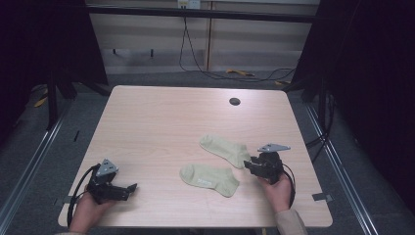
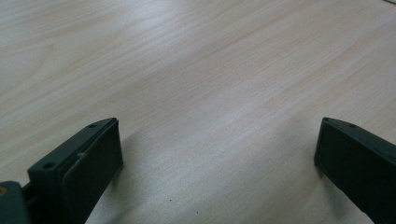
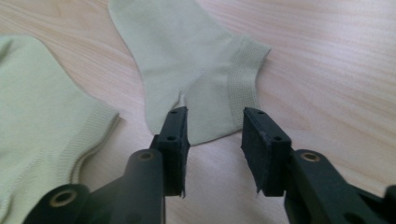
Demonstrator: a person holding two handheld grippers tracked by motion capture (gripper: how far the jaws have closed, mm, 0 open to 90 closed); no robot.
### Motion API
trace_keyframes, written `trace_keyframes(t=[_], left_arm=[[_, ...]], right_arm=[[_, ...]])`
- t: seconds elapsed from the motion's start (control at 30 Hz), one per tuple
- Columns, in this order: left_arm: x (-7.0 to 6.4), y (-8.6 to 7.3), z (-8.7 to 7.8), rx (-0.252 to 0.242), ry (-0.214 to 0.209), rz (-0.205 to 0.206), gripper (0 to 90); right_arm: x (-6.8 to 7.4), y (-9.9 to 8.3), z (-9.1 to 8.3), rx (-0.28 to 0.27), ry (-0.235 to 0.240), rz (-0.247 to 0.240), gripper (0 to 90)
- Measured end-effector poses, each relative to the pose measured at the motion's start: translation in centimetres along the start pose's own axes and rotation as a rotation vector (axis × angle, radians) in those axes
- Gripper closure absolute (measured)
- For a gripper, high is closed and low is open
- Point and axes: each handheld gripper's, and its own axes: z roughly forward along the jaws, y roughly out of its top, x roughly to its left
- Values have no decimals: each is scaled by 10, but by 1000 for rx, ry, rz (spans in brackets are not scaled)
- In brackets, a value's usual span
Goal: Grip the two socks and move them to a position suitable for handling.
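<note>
On worktop [image 1: 161,122], far sock [image 1: 225,150] lies slanted, cuff toward right hand-held gripper [image 1: 250,164], half open, empty. Left hand-held gripper [image 1: 131,187] wide open, empty.

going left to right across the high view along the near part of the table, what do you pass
left gripper → nearer sock → farther sock → right gripper

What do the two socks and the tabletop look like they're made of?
Socks: soft pale-green knit fabric, matte; a ribbed cuff weave shows in the right gripper view. Table: light wood-grain surface, probably laminate, smooth with a faint sheen.
</note>
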Motion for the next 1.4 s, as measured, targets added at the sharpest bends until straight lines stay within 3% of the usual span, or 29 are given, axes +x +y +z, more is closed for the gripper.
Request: trace_keyframes(t=[0.13,0.23,0.27,0.4,0.5,0.6,0.67,0.77,0.87,1.07,1.17,1.23,1.4], left_arm=[[0,0,-2,-6,9,-17,45],[2,3,-6,-33,-40,-60,240],[1,6,-5,-37,-31,-76,244],[-6,15,-5,-52,-22,-57,284],[-14,24,-4,-55,-22,-18,341],[-26,35,1,-69,-54,14,390],[-34,41,4,-76,-78,35,435],[-45,50,9,-81,-105,69,462],[-54,56,14,-82,-121,87,512],[-64,64,21,-84,-147,117,512],[-70,69,26,-84,-154,118,496],[-75,72,29,-91,-166,116,495],[-85,81,39,-68,-171,104,495]], right_arm=[[11,1,-7,-13,18,-12,552],[24,2,-10,-32,48,-24,587],[26,2,-10,-32,61,-33,594],[40,3,-9,-18,76,-91,632],[48,2,-8,-9,85,-120,639],[54,1,-6,-5,94,-123,632],[59,1,-7,2,76,-136,632],[60,1,-8,4,69,-124,633],[57,-2,-10,9,78,-60,645],[58,-4,-15,-17,60,-62,642],[57,-3,-20,-66,42,-23,557],[55,-2,-22,-84,58,-5,531],[58,1,-20,-98,75,-20,448]])
